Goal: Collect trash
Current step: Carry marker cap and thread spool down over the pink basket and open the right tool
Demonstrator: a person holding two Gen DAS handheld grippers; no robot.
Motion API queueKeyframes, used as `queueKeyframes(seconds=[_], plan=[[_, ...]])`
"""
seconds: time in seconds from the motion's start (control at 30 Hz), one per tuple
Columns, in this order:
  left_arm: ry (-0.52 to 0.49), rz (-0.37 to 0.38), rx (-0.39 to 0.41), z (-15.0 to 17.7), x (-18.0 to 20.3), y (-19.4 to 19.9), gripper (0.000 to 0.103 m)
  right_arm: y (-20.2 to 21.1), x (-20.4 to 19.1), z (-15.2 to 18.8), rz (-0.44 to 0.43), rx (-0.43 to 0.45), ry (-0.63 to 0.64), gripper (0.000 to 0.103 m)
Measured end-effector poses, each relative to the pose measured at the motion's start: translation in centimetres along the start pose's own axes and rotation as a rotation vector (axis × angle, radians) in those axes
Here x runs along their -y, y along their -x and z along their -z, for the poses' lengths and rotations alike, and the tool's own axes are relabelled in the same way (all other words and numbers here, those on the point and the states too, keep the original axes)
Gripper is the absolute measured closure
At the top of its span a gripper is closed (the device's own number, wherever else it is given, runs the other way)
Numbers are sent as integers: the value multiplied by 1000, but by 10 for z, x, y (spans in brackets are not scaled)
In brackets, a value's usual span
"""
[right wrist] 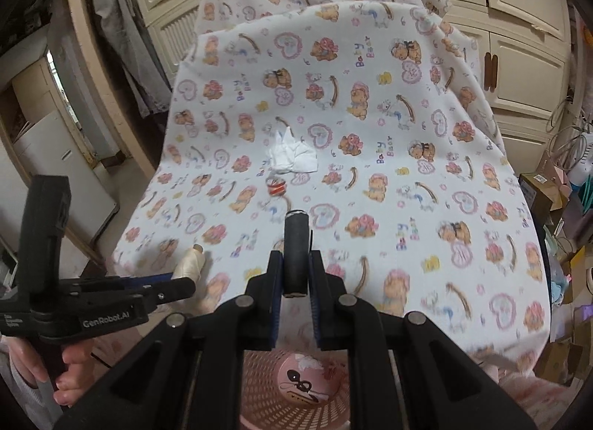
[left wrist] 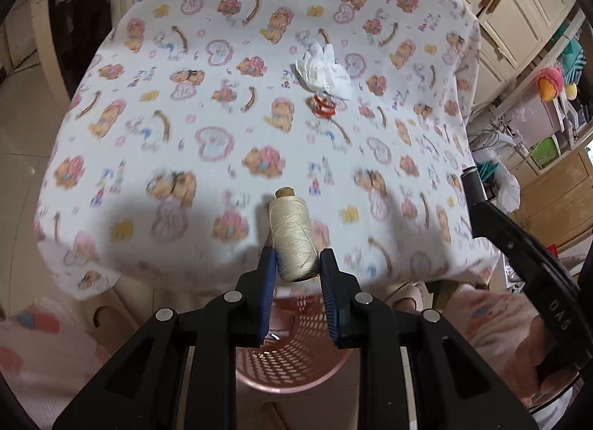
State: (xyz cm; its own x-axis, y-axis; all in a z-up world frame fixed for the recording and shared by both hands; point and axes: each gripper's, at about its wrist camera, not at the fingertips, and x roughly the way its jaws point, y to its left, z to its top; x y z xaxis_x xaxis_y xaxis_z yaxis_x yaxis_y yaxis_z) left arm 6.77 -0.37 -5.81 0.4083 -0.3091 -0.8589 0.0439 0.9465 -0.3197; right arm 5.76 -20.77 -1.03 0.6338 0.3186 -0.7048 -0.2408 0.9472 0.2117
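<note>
Left hand-held gripper (left wrist: 296, 263) is clamped on a cream spool of thread (left wrist: 292, 237), blue pads squeezing its lower end, long axis running straight out along the fingers. Right hand-held gripper (right wrist: 295, 270) is doing the same with a black roll (right wrist: 296, 252), jaws narrow and pinching its near half, the rest poking forward.

Both are hanging right at the near edge of the tabletop (left wrist: 111, 170), which is covered in a teddy-bear print cloth. Directly below and behind the fingertips in both wrist views sits the pink basket (left wrist: 296, 367), mouth up, with a few bits already at the bottom.

So the bit that matters, as far as I can judge: the bin isn't ahead, it's under and slightly back toward the person. The next move looks like a drop more than a reach, and each spool should fall end-first.

Still out on the cloth, well ahead of both grippers: a crumpled white tissue (left wrist: 322, 67) and just beside it a small red-and-white wrapper (left wrist: 323, 106). In the right wrist view they sit a touch left of centre, so neither hand looks clearly nearer.
</note>
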Motion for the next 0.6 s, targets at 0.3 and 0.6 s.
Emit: queueKeyframes(seconds=[0.3, 0.6], plan=[[-54, -28, -20, 42, 7, 9, 81, 26, -13, 46, -31, -52, -60, 90], [-44, -53, -62, 57, -1, 8, 81, 17, -41, 73, -43, -143, -6, 90]])
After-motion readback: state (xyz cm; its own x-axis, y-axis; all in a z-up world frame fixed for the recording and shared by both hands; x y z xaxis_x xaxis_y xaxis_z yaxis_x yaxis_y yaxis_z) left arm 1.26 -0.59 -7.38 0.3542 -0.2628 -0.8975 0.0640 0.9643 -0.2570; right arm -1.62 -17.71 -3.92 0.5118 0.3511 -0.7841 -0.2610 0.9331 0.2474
